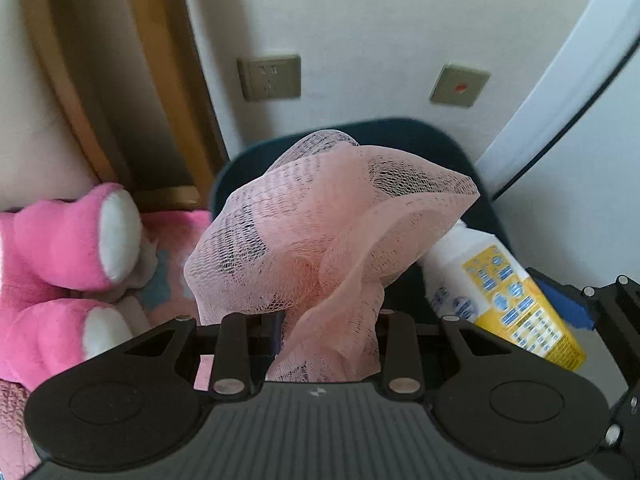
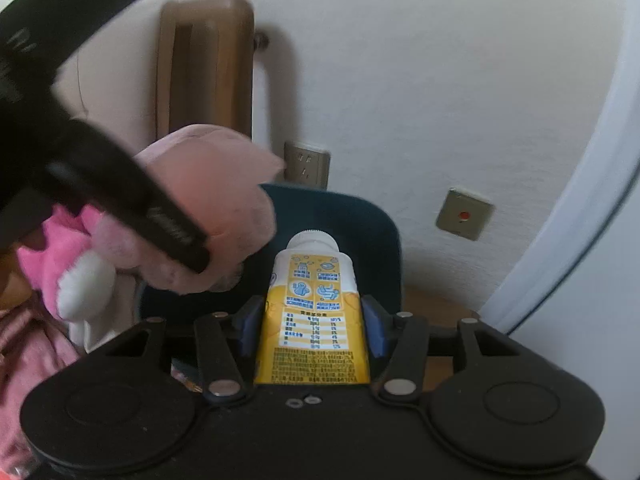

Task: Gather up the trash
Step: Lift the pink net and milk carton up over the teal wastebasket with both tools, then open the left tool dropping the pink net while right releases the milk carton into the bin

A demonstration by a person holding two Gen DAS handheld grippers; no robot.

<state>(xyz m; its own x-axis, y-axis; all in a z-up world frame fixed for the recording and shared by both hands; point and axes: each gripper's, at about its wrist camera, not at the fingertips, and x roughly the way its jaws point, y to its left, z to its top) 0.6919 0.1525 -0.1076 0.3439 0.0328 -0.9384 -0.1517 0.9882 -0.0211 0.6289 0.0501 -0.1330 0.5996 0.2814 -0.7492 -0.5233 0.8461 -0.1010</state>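
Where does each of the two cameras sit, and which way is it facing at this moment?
Left wrist: on the left gripper, looking steeply down along its fingers at the pink mesh it pinches over the dark bin; the right gripper's edge shows at right.
Right wrist: on the right gripper, angled down at the yellow-and-white bottle clamped between its blue pads; the left gripper's dark body crosses the upper left.
Shared: mesh, bottle, bin, wall socket, pink plush toy.

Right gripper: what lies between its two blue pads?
In the right wrist view, a yellow and white carton sits between the right gripper's pads, clamped, its white cap pointing toward the dark blue bin.
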